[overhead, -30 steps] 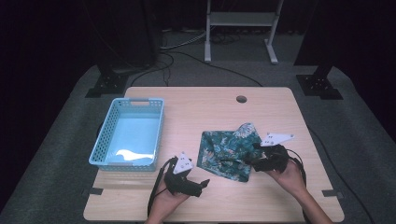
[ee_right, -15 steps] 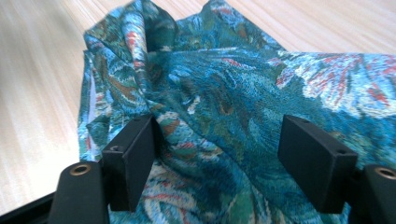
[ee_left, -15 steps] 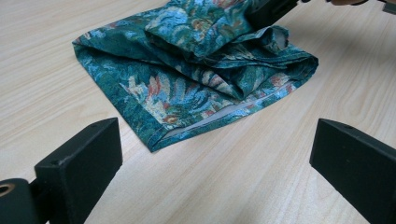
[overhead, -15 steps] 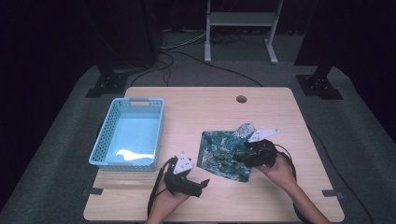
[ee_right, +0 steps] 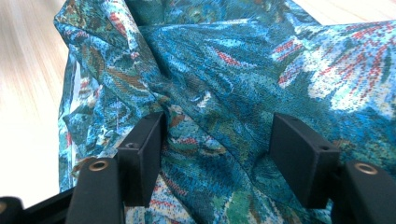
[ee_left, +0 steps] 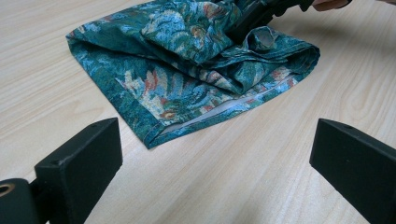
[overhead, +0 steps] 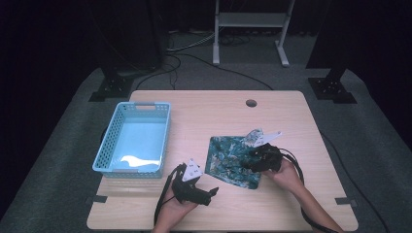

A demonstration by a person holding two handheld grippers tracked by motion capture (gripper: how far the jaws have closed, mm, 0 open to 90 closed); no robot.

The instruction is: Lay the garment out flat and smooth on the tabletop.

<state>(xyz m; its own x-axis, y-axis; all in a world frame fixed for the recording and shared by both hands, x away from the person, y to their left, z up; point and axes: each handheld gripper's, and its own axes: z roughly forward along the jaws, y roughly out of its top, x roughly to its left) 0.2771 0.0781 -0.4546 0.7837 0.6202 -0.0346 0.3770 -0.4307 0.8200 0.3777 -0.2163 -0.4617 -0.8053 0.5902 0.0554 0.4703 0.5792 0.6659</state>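
the cloth lies crumpled on the right half of the worktop, to the right of the blue basket, and we judge the step in hand to be pinching a fold of it so it can be lifted or straightened.

our right hand-held gripper is down on the cloth's right part. in the right gripper view its jaws stand partly open with patterned fabric bunched between them; they have just been closing, but the pads do not yet press on the fold, so nothing is held. to do this well, we should keep the jaws low enough that a ridge of cloth rises between the pads, then close fully on that ridge, not on a flat layer that would slip out. taking one layer near the hem would let the piece open cleanly; taking the whole bunch would only drag the heap.

our left hand-held gripper waits near the front edge, left of the cloth, jaws wide apart and empty, aimed at the near corner where the pale lining shows. we could bring it in on that corner once the right has a firm hold, so both pull apart evenly.
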